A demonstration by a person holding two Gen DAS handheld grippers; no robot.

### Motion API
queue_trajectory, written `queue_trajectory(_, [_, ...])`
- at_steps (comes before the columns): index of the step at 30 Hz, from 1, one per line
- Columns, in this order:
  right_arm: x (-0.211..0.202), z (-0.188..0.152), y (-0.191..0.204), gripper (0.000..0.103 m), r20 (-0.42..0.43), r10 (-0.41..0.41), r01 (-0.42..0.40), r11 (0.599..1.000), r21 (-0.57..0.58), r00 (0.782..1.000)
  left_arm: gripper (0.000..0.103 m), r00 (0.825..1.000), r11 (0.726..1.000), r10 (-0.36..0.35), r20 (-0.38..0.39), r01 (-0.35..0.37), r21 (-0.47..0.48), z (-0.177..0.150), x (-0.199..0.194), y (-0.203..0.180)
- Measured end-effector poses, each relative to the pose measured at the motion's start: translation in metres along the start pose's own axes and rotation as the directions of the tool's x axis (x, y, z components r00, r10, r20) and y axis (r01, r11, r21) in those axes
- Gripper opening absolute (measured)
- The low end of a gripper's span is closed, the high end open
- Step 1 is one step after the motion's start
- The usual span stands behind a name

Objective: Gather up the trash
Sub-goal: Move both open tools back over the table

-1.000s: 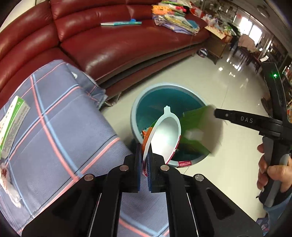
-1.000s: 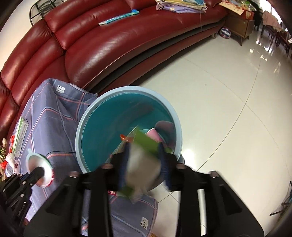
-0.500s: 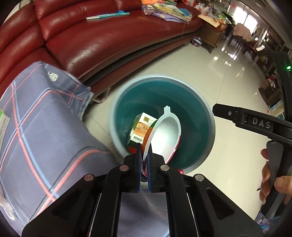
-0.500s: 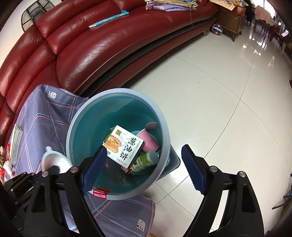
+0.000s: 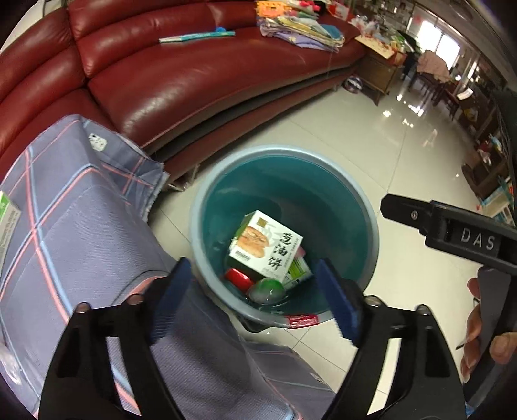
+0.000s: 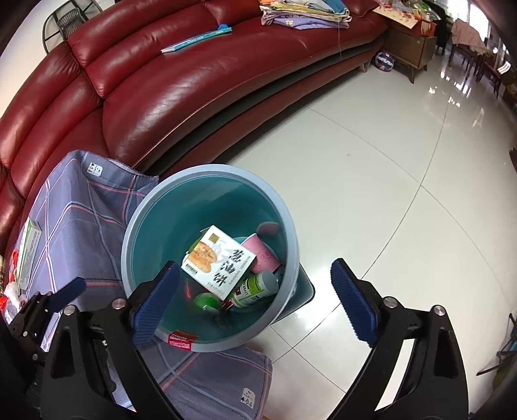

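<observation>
The teal trash bin point(image 5: 284, 152) stands on the floor against the cloth-covered table point(image 5: 80, 242). Inside lie a white and green snack box point(image 5: 266, 247), a red piece point(image 5: 239, 279) and a blurred round pale green thing point(image 5: 268, 289). My left gripper point(image 5: 252, 263) hangs over the bin's near rim, its jaws opening with nothing between them. In the right wrist view the bin point(image 6: 206, 169) also holds a pink cup point(image 6: 261, 255) and a small bottle point(image 6: 258, 287) beside the box point(image 6: 218, 261). My right gripper point(image 6: 255, 265) is above it, jaws opening and empty.
A red leather sofa point(image 5: 194, 80) curves behind, with a thin book point(image 5: 197, 35) and a pile of cloth point(image 5: 300, 22) on it. A green and white box point(image 6: 29, 252) and wrappers point(image 6: 9, 290) lie on the table. Glossy tiled floor point(image 6: 387, 161) spreads right.
My left gripper moved over the bin, opened and let go of the white round lid, which is gone from its jaws. The right gripper opened wide; its box dropped into the bin.
</observation>
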State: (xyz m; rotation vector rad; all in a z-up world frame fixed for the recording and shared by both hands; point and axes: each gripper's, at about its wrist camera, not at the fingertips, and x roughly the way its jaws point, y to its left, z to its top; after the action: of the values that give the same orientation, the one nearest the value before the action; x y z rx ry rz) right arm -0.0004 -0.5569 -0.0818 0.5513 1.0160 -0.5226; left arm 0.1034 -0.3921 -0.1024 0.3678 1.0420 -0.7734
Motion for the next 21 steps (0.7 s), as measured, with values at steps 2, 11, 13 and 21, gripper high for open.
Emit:
queue_trajectory(2, [-0.001, -0.001, 0.003, 0.094, -0.004, 0.003, -0.003, 1.000, -0.005, 1.000, 0.093, 1.000, 1.000, 0.006, 0.013, -0.006, -0.010, -0.001, -0.006, 0.005])
queue_trajectory(11, [-0.013, -0.008, 0.025, 0.095, -0.007, 0.000, 0.000, 0.999, -0.040, 1.000, 0.096, 0.999, 0.997, 0.021, 0.035, -0.018, -0.079, -0.021, -0.033, 0.031])
queue_trajectory(13, [-0.017, -0.010, 0.031, 0.095, -0.006, -0.001, 0.001, 0.999, -0.054, 1.000, 0.096, 0.999, 0.996, 0.019, 0.041, -0.015, -0.091, -0.025, -0.040, 0.038])
queue_trajectory(21, [-0.036, -0.023, 0.069, 0.095, 0.003, 0.026, -0.026, 0.994, -0.104, 1.000, 0.099, 0.997, 0.990, 0.031, 0.069, -0.021, -0.141, -0.049, -0.076, 0.065])
